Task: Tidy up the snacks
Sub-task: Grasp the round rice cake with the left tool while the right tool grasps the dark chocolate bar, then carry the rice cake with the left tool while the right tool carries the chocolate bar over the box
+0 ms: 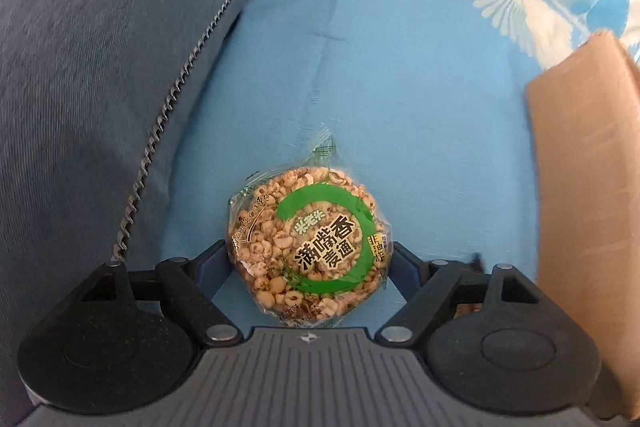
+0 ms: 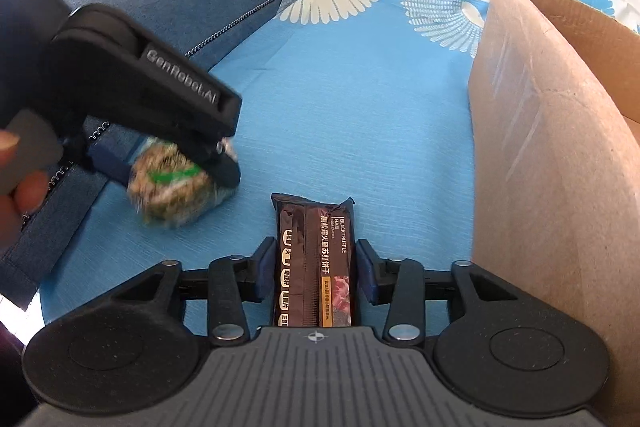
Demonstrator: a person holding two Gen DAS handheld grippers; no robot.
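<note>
Green-ringed clear wrapper, puffed grain cake [image 1: 306, 251] inside, that's what my left gripper [image 1: 310, 259] has between its blue pads, w/ both pads pressing on the pack's sides, so I'd call that a grasp even tho the jaws stand wide. From the right cam the same cake looks blurry and sits just above or on the blue sheet, can't tell which tbh. Next snack over: dark brown cracker pack [image 2: 314, 263], "black truffle ham" printed on it, lying lengthwise on the sheet between my right gripper [image 2: 316, 273] fingers. Left pad is touching or nearly touching the pack edge, right pad has a thin gap, so not clamped atm, basically released around it. Both snacks are near each other, cake to the left of the cracker pack in the right cam. Everything's on a blue sheet [image 1: 380, 99] w/ white and blue fan print further back. Cardboard box [image 2: 552, 155] stands open just right of the cracker pack. Grey-blue zipped cushion [image 1: 100, 67] on the left, its zipper running beside the cake.
</note>
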